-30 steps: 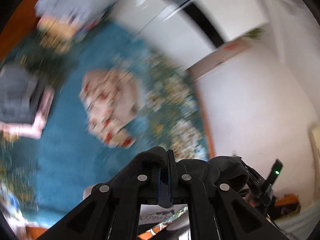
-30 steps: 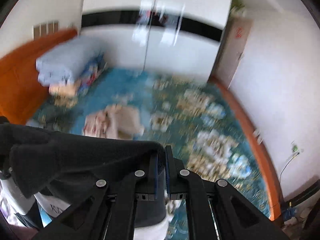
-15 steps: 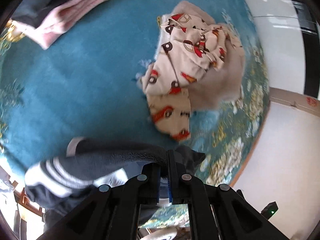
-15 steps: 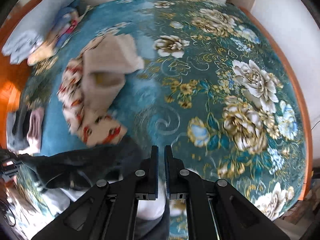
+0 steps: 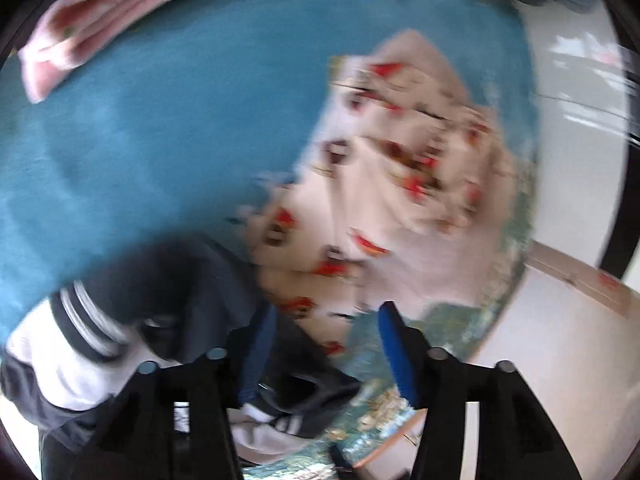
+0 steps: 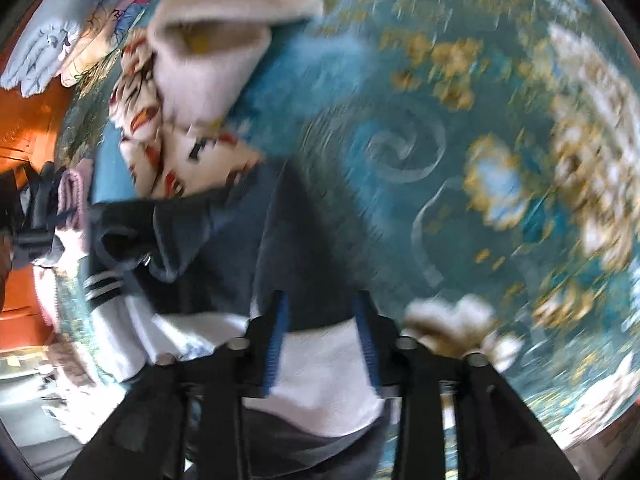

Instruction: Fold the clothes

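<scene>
A dark navy and white garment with striped cuffs (image 5: 132,312) lies crumpled on the teal floral bedspread (image 5: 140,140), also seen in the right wrist view (image 6: 224,248). My left gripper (image 5: 324,344) is open just above its edge. My right gripper (image 6: 320,340) is open over the garment's white part (image 6: 320,376). A cream garment with red print (image 5: 400,184) lies heaped just beyond, also in the right wrist view (image 6: 188,112). Both views are blurred.
A folded pink garment (image 5: 104,28) lies at the far left of the bed. Folded light blue bedding (image 6: 52,40) lies near the orange wooden headboard (image 6: 24,120). White wardrobe doors (image 5: 580,120) stand past the bed's edge.
Both grippers have opened and let go of the dark garment, which has dropped onto the bed. Both cameras have moved down closer to the bedspread.
</scene>
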`<state>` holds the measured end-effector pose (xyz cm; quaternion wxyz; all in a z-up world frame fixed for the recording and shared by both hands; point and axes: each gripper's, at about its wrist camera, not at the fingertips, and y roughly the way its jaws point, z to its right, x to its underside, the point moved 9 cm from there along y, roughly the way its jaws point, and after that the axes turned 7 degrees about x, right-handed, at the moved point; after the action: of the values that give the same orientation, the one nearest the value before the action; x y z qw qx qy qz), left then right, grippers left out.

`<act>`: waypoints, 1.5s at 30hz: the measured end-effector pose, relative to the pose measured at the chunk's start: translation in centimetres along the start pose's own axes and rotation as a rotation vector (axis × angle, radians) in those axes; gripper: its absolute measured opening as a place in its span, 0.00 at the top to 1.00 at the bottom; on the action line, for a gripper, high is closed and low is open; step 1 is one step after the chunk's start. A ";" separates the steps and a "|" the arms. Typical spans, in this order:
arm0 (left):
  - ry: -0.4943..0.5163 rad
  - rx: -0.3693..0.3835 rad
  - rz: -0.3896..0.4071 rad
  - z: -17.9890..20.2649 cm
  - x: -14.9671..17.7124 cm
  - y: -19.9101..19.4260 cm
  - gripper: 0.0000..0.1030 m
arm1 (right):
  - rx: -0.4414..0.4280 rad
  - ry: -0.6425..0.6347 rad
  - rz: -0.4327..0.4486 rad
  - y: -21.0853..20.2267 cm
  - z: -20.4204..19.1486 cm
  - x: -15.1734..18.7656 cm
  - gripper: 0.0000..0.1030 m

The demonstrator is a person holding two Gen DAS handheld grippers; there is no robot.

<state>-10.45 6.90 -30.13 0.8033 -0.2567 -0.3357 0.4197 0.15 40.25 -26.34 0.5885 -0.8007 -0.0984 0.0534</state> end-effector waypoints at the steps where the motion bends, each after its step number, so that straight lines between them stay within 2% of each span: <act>1: 0.040 0.016 0.001 0.9 0.6 -0.4 0.41 | -0.013 -0.015 -0.009 0.4 -0.6 0.9 0.56; 2: 0.075 0.025 0.010 1.5 0.9 -1.0 0.41 | -0.031 -0.037 -0.022 0.8 -1.5 2.1 0.55; 5: 0.238 -0.015 0.072 2.6 2.3 -3.7 0.38 | -0.086 -0.109 -0.063 1.7 -4.2 5.6 0.44; 8: 0.404 -0.174 0.116 0.4 3.7 -6.1 0.37 | -0.131 -0.196 -0.118 2.8 -7.0 9.5 0.37; 11: 0.488 -0.348 0.128 -4.2 4.9 -8.8 0.37 | -0.147 -0.266 -0.163 4.0 -9.5 12.9 0.36; 14: 0.440 -0.425 0.110 -9.4 6.5 -10.8 0.37 | -0.128 -0.296 -0.174 5.4 -11.2 15.1 0.36; 18: 0.322 -0.423 0.107 -14.5 8.7 -12.9 0.37 | -0.050 -0.178 -0.150 7.6 -11.5 15.5 0.36; 21: 0.333 -0.444 0.082 -16.6 9.8 -13.5 0.37 | 0.032 -0.072 -0.146 9.1 -11.2 15.2 0.36; 24: 0.361 -0.470 0.066 -18.2 10.0 -14.5 0.37 | 0.096 -0.018 -0.179 10.7 -11.3 15.4 0.36; 29: 0.359 -0.500 0.049 -20.5 9.3 -15.6 0.37 | 0.142 0.023 -0.183 11.6 -10.9 15.5 0.36; 30: 0.358 -0.511 0.043 -21.2 9.2 -15.6 0.37 | 0.152 0.026 -0.183 11.7 -10.7 15.5 0.38; 36: 0.307 -0.553 -0.012 -25.7 9.2 -14.2 0.37 | 0.223 0.021 -0.230 11.5 -9.7 16.1 0.89; 38: 0.271 -0.558 -0.028 -27.1 9.5 -13.3 0.37 | 0.215 0.048 -0.230 10.6 -9.1 16.1 0.90; 41: 0.221 -0.560 -0.048 -28.7 9.9 -11.9 0.37 | 0.257 0.049 -0.189 8.1 -6.6 15.7 0.90; 45: 0.236 -0.596 -0.074 -29.9 10.1 -10.8 0.37 | 0.354 0.119 -0.136 4.1 0.3 14.5 0.90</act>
<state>21.76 5.98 -38.59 0.7407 -0.5153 -0.3575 0.2409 14.59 42.48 -29.92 0.7272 -0.6779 -0.1064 -0.0172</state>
